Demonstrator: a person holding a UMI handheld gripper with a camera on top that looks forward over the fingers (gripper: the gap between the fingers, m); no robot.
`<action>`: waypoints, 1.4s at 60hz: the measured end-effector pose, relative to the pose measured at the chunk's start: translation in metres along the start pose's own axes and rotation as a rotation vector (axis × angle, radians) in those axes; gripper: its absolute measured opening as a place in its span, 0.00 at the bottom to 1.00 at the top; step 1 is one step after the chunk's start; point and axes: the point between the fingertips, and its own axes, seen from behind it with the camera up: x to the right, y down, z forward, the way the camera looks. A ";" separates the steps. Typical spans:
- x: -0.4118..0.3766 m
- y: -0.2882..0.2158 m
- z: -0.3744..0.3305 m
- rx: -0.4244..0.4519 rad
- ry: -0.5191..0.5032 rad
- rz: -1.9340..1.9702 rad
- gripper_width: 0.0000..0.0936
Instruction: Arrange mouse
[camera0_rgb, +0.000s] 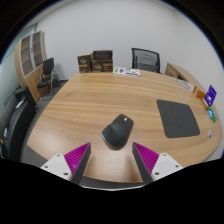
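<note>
A black computer mouse (118, 131) lies on the round wooden table (90, 105), just ahead of my fingers and roughly centred between them. A dark grey mouse mat (178, 118) lies on the table to the right, beyond the right finger. My gripper (112, 158) is open and empty, hovering over the table's near edge. Its two magenta pads (76, 157) stand wide apart, with bare wood between them. The mouse does not touch either finger.
Black office chairs stand at the left (47, 70) and at the far side (146, 59). Boxes and books (102, 62) sit at the table's far edge. A purple item (211, 96) and small things lie at the right edge. A shelf (33, 48) stands at the far left wall.
</note>
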 end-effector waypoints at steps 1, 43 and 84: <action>0.000 0.000 0.003 -0.001 0.001 0.002 0.92; 0.001 -0.036 0.099 -0.030 -0.030 0.021 0.93; 0.010 -0.049 0.103 -0.017 -0.061 0.085 0.36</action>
